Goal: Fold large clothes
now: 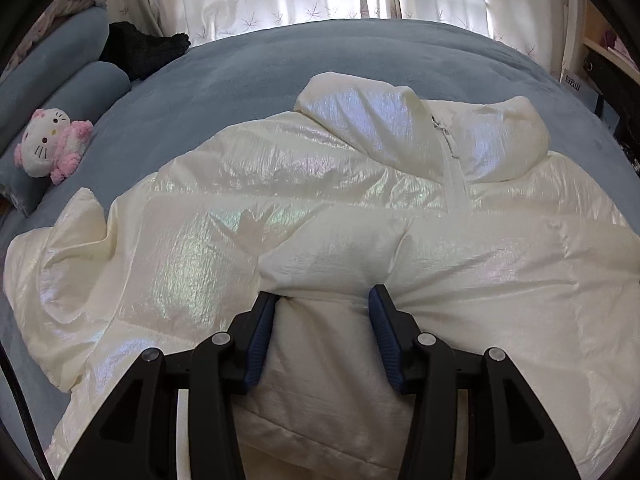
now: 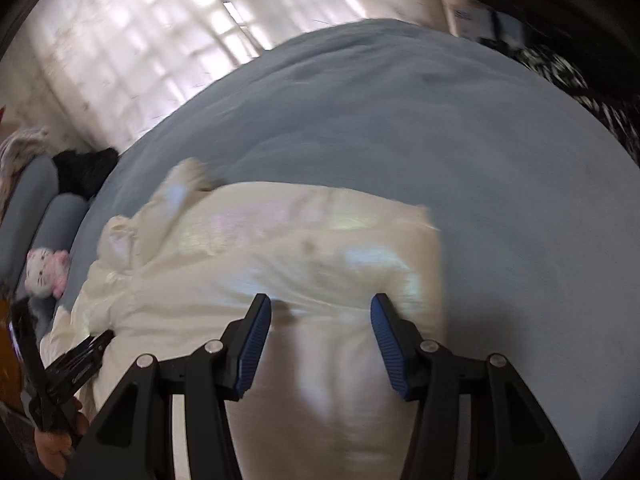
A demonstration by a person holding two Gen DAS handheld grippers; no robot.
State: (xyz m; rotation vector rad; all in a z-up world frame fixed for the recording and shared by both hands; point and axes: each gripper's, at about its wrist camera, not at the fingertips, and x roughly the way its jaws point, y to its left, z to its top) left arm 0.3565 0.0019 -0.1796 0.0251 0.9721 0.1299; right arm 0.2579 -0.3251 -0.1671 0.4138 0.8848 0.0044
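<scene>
The left gripper (image 1: 322, 300) tilts steeply down over the jacket (image 1: 280, 216), which lies spread on the bed (image 1: 248, 80). Its jaws stand part open with a puffy fold bulging between them; the pads touch the fabric at both sides, but whether they pinch it I cannot tell. The right gripper (image 2: 320, 310) also angles down, jaws part open astride a fold of the jacket (image 2: 300, 248), in a blurred view. A plush toy (image 1: 48, 146) lies far left of the jaws.
</scene>
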